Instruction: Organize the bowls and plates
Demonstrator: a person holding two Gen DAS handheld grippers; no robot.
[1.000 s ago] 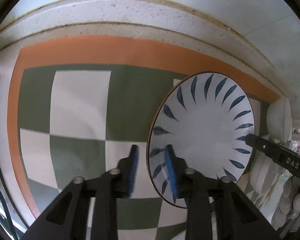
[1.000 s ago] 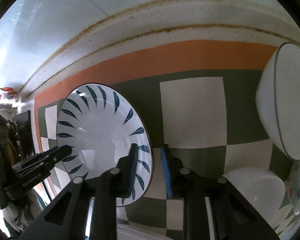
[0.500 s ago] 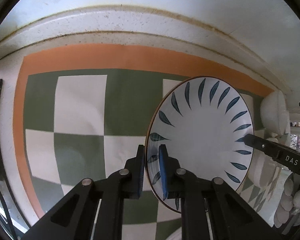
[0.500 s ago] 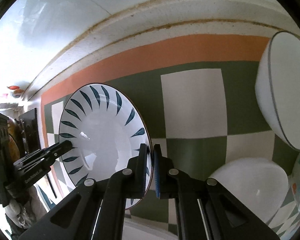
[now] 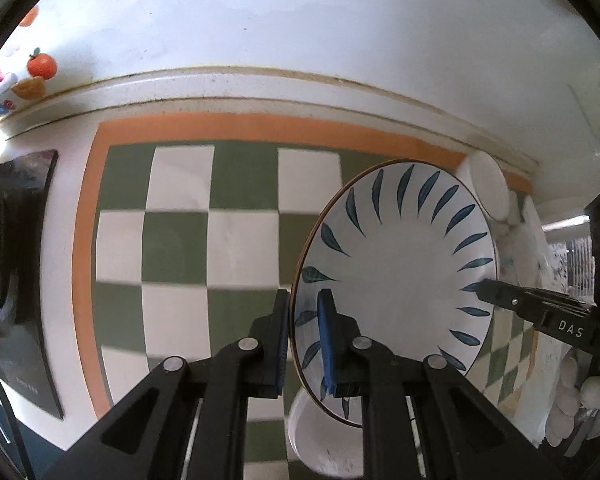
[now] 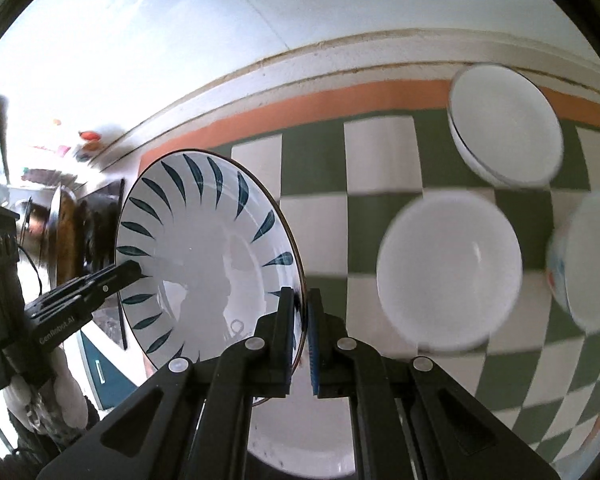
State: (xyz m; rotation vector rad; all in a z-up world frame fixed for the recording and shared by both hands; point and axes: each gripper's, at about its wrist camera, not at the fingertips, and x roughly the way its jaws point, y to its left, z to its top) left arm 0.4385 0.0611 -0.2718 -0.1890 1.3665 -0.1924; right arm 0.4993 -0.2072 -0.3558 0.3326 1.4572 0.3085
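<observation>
A white plate with dark blue leaf marks (image 5: 404,276) hangs in the air above the checked mat, held by both grippers. My left gripper (image 5: 304,336) is shut on its left rim. My right gripper (image 6: 302,322) is shut on the opposite rim of the same plate (image 6: 204,256). Each gripper's fingers (image 5: 512,304) reach into the other's view at the plate's far edge (image 6: 100,280). A white bowl (image 5: 324,444) lies below the plate. Three more bowls sit to the right: a plain white one (image 6: 450,272), a dark-rimmed one (image 6: 504,128) and a patterned one (image 6: 584,260).
The green and white checked mat with an orange border (image 5: 188,248) covers the counter, backed by a white wall ledge (image 5: 260,88). A dark cooktop (image 5: 16,280) lies left of the mat. A gloved hand (image 5: 576,412) holds the right gripper. Small fruit ornaments (image 5: 40,68) stand on the ledge.
Both grippers closed on the plate's opposite rims and lifted it away from the mat. More of the mat, bowls and cooktop now shows below.
</observation>
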